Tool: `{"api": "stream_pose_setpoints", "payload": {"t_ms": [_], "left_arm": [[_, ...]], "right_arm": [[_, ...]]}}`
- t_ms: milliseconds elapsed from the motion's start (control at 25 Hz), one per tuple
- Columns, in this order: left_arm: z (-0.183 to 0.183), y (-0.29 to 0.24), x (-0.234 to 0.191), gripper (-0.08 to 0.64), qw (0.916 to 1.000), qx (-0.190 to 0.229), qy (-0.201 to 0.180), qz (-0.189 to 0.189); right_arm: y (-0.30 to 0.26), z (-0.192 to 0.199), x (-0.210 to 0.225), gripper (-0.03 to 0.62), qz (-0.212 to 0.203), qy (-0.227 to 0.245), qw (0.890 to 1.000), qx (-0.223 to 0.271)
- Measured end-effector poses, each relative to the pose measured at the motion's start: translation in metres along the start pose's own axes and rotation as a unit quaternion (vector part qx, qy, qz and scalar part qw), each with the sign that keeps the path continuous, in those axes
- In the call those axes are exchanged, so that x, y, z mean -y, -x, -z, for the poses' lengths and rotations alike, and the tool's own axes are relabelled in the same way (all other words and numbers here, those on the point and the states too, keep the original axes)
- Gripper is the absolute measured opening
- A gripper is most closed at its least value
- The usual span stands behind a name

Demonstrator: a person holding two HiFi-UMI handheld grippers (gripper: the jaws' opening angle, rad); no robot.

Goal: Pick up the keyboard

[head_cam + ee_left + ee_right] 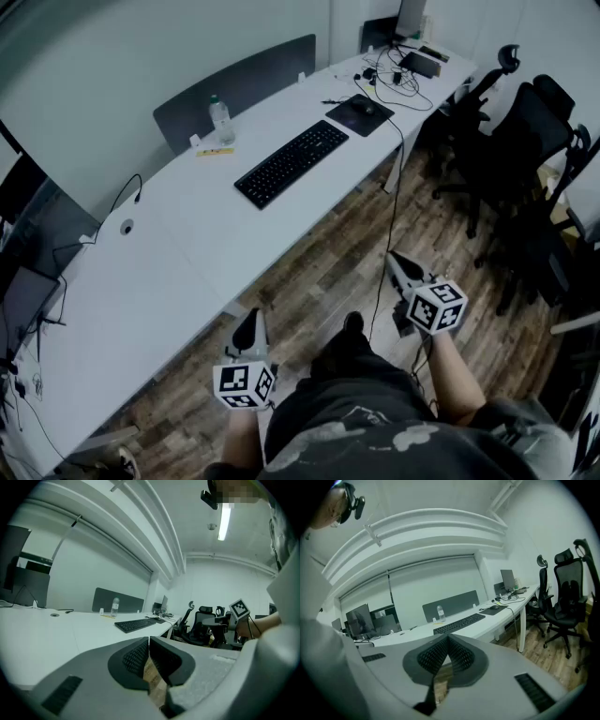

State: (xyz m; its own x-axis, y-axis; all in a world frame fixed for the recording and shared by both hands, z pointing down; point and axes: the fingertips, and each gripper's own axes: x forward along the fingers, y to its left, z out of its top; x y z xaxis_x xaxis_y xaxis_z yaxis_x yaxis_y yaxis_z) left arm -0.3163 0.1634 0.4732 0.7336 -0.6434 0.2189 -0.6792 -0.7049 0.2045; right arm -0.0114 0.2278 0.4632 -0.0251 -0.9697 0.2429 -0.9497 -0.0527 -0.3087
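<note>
A black keyboard [292,161] lies slantwise on the long white desk [187,234], far from both grippers. It also shows as a dark strip in the left gripper view [137,625] and the right gripper view [459,623]. My left gripper [247,328] hangs over the wooden floor in front of the desk, jaws shut with nothing between them. My right gripper [401,267] is also off the desk, to the right over the floor, shut and empty. Both point toward the desk, slightly downward.
On the desk stand a water bottle [220,119] by a grey divider panel [234,89], a yellow item [215,151], and a mouse on a black mat [361,113] with cables beyond. Black office chairs [525,141] crowd the right. A cable [392,216] hangs down from the desk edge.
</note>
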Motion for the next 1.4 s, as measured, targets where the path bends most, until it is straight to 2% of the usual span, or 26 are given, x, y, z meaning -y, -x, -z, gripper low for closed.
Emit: {"api": "stream_pose_setpoints", "payload": {"t_ms": [160,400,560,680,960,1080,1280,1400], "left_arm": [[0.002,-0.01,0.002,0.008,0.9998,-0.007,-0.02,-0.006],[-0.004,-0.021,0.007,0.008,0.9997,-0.011,-0.019,-0.01],[-0.007,-0.028,0.008,0.008,0.9995,-0.021,-0.022,-0.012],[-0.012,-0.034,0.007,0.008,0.9997,-0.017,-0.013,-0.009],[-0.027,-0.054,0.013,0.008,0.9998,-0.005,-0.019,-0.006],[-0.027,-0.067,0.014,0.008,0.9996,-0.012,-0.017,-0.017],[-0.021,-0.097,0.006,0.006,0.998,-0.035,-0.004,-0.052],[-0.026,-0.125,0.007,0.006,0.996,-0.025,0.003,-0.085]], "right_arm": [[-0.002,-0.006,0.006,0.0,0.001,0.0,1.0,0.006],[0.005,-0.004,0.018,0.0,0.023,-0.01,1.0,0.01],[0.008,-0.005,0.015,0.0,0.016,0.003,1.0,0.011],[0.012,-0.014,0.012,0.0,0.011,0.021,0.999,0.033],[0.015,-0.027,0.032,0.002,0.026,0.048,0.998,0.031],[0.003,-0.028,0.047,0.002,0.028,0.044,0.998,0.026],[-0.043,-0.032,0.075,0.002,0.0,0.028,1.0,0.009],[-0.073,-0.036,0.11,0.002,-0.021,0.024,0.999,-0.008]]}}
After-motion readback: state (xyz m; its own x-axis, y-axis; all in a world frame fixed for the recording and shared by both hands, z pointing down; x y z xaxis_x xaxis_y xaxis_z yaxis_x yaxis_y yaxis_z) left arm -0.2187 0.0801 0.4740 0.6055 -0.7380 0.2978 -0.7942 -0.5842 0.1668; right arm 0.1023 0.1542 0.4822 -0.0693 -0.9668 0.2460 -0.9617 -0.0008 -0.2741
